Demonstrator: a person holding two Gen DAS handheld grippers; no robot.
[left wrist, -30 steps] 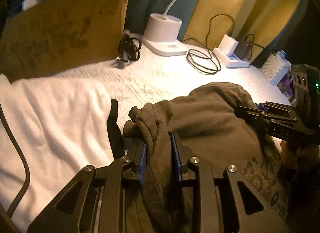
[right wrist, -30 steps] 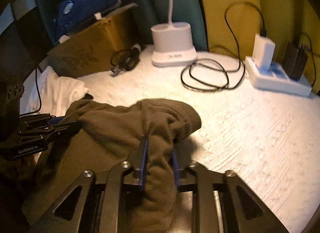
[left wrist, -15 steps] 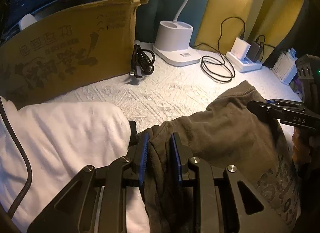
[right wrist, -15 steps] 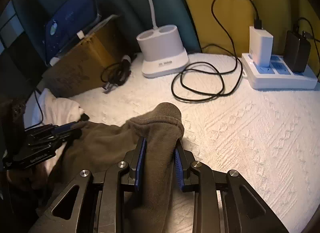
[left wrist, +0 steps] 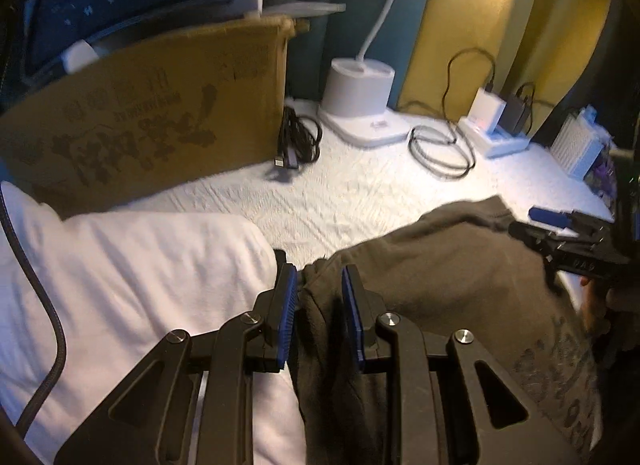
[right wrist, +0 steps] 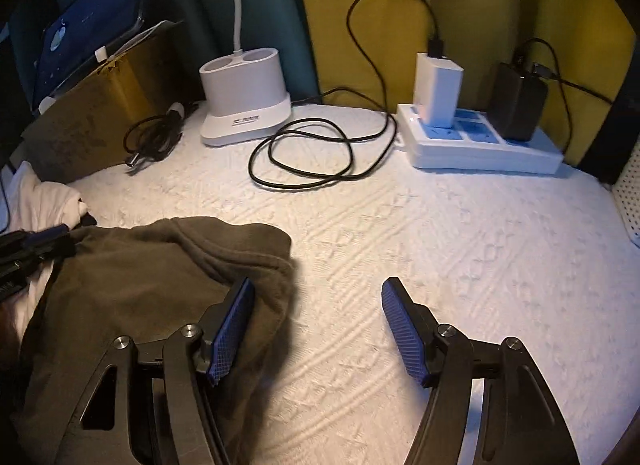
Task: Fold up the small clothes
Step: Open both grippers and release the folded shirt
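The olive-brown garment (left wrist: 460,285) lies on the white textured worktop (right wrist: 440,245), beside a white cloth (left wrist: 140,265). The left gripper (left wrist: 319,313) has its jaws narrow, pinching a bunched edge; the right gripper (right wrist: 316,325) has jaws opening wide, with only bare worktop between them. If the left pulls now, the released side may slide and undo the fold. Only the left view shows the garment's print (left wrist: 560,377); only the right view shows the freed hem (right wrist: 276,261)

The left gripper (left wrist: 319,297) clamps a bunched edge of the olive-brown garment (left wrist: 440,285) between its blue pads. A white cloth (left wrist: 132,277) lies just left. The right gripper (left wrist: 560,231) sits at the garment's far right edge. A cardboard box (left wrist: 160,113) stands behind.
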